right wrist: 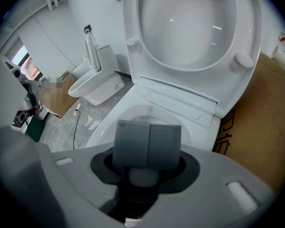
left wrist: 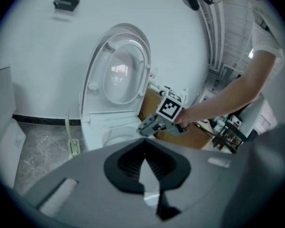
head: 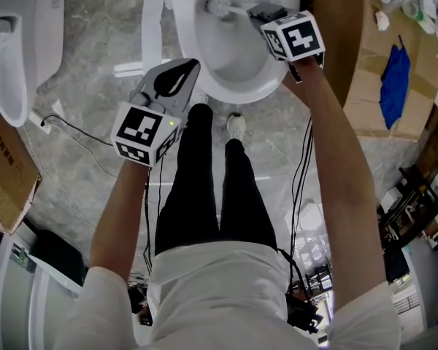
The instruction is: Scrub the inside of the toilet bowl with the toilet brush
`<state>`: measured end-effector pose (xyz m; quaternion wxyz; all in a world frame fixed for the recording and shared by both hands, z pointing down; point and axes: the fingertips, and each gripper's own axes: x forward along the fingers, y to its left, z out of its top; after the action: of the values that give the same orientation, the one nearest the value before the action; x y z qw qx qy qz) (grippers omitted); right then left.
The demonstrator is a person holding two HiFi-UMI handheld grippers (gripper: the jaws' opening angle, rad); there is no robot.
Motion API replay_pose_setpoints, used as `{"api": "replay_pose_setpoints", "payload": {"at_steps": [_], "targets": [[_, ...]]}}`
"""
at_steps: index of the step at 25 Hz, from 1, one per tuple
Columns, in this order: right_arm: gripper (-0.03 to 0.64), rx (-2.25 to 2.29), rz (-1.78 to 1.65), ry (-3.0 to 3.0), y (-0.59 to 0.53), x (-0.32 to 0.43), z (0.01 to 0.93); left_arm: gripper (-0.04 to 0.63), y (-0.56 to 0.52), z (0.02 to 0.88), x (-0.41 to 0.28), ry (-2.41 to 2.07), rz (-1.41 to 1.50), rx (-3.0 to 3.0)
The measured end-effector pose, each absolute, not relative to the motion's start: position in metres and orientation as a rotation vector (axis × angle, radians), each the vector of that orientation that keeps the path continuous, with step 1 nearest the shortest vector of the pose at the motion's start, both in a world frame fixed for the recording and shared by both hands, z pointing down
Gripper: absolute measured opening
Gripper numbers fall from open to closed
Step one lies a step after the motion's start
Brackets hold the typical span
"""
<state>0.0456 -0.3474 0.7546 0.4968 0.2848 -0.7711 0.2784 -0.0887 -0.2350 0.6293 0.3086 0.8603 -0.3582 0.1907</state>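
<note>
As we stand over the toilet bowl (head: 235,95), its raised lid (right wrist: 194,27) looms beyond the fingers of the right gripper (head: 259,11). A second toilet (head: 14,57) sits well left of the left gripper (head: 192,65), cardboard (head: 369,86) right of the other. Our left fingers are clenched on nothing, just outside the rim. Our right fingers clamp the toilet brush (head: 223,6); its handle runs leftward from them, bristle head inside the bowl.

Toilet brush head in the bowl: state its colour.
White. The toilet brush head shows best in the head view, inside the toilet bowl.
</note>
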Motion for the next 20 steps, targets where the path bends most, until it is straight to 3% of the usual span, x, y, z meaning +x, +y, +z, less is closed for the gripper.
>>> {"api": "replay_pose_setpoints", "payload": {"at_steps": [20], "targets": [[0.153,0.526,0.689,-1.771,-0.272,0.067,0.778,-0.009,-0.229,0.624,-0.07,-0.936,0.494,2.292]]}}
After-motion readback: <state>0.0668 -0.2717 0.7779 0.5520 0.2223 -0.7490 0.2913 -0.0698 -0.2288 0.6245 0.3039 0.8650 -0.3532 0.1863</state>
